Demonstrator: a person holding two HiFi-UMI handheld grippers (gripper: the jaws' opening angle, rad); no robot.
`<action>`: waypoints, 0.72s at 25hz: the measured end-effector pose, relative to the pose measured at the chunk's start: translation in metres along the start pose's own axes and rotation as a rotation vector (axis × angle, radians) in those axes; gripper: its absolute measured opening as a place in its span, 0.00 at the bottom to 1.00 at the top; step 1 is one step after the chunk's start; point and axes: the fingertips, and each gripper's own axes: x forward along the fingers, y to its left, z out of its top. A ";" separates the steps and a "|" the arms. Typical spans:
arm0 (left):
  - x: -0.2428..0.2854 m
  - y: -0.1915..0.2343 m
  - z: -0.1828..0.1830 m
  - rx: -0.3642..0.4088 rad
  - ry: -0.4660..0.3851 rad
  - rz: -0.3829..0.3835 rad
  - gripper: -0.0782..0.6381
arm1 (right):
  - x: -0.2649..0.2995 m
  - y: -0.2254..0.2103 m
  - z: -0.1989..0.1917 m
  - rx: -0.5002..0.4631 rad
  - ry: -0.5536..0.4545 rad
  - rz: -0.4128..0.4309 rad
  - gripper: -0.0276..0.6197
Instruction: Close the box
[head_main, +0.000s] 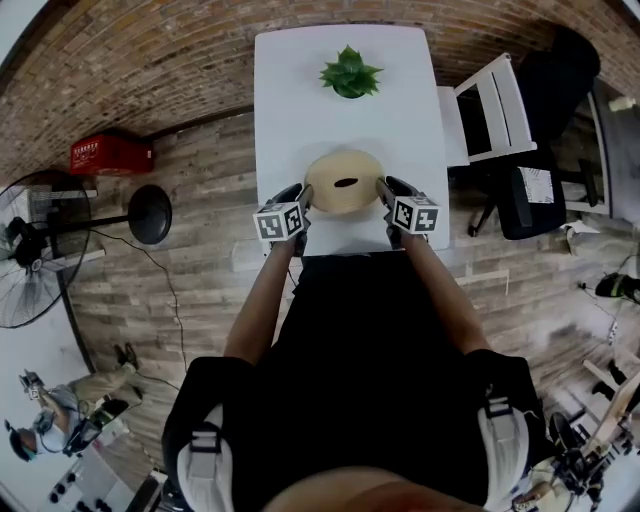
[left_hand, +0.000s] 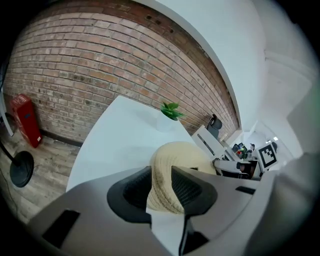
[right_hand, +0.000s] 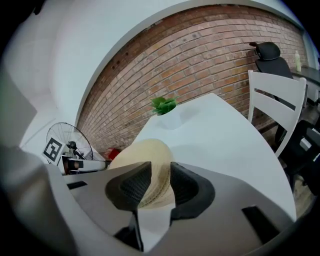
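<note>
Box (head_main: 343, 182) first: round, straw-coloured and woven, it sits on the near end of a white table (head_main: 300, 90), just in front of the person, with a dark oval mark in the middle of its top. The person stands at the table's edge with both arms stretched forward and down. The left gripper (head_main: 303, 192) is clamped on the box's left edge; in the left gripper view the woven rim fills the gap between the jaws and touches both. The right gripper (head_main: 383, 186) grasps the opposite edge in the same way, its jaws pressed to either side of the weave. The two grippers face each other across the box, marker cubes turned upward. At the far end of the table, well apart from the box, stands a small green plant (head_main: 350, 72). A white chair (head_main: 495, 110) is drawn up at the table's right side. On the wooden floor to the left are a standing fan (head_main: 25, 250) and a red crate (head_main: 110, 153) against the brick wall (head_main: 150, 50).
</note>
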 end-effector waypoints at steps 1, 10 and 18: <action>-0.001 -0.002 0.003 0.015 -0.004 -0.003 0.28 | -0.001 0.004 0.000 0.001 -0.013 0.023 0.22; -0.008 -0.019 0.014 0.102 -0.036 -0.049 0.27 | -0.010 0.034 0.001 -0.081 -0.066 0.099 0.04; -0.017 -0.028 0.006 0.117 -0.022 -0.116 0.15 | -0.021 0.057 -0.006 -0.105 -0.089 0.199 0.04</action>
